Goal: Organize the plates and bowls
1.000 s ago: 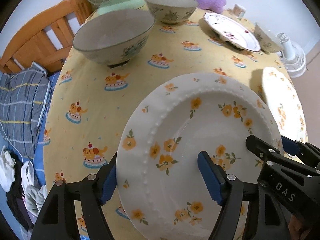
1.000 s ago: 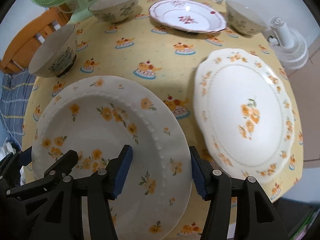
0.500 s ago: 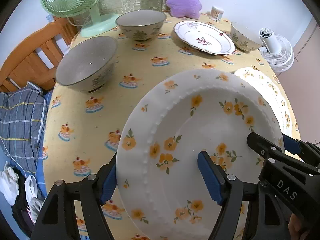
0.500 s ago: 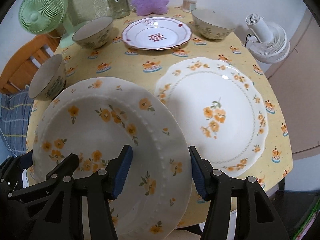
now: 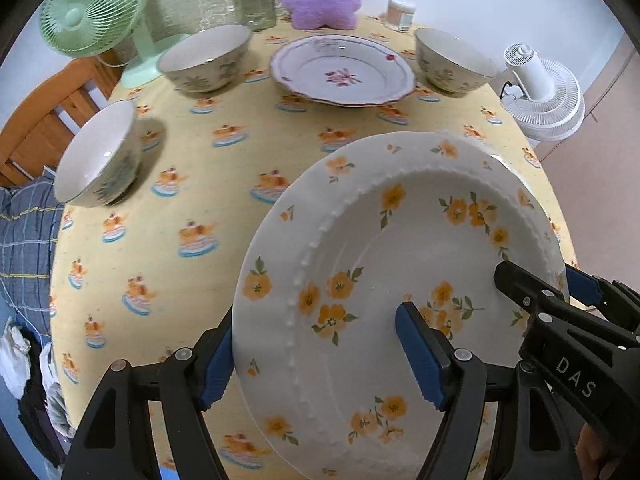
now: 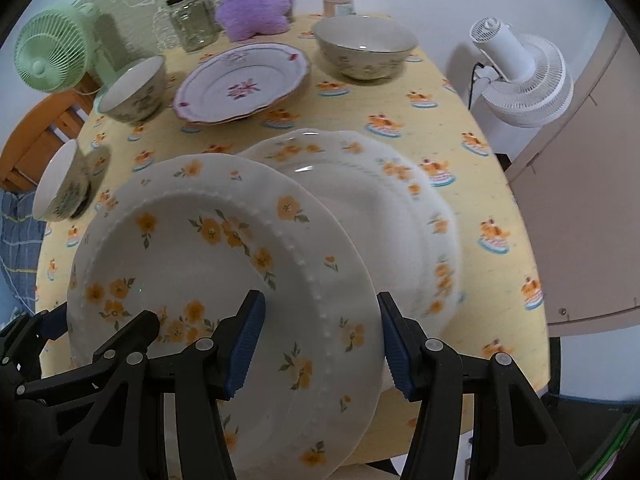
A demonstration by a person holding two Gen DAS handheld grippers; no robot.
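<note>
The jaws of the left gripper (image 5: pixel 314 354) and right gripper (image 6: pixel 322 344) are clamped on opposite rims of a flowered plate (image 6: pixel 224 280), held above another plate (image 6: pixel 400 216) on the worktop (image 6: pixel 460 128).

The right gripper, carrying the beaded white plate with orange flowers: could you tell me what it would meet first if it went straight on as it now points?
Probably the scalloped white plate with orange flowers on the yellow tablecloth; the right gripper points over it, though depth is unclear.
</note>
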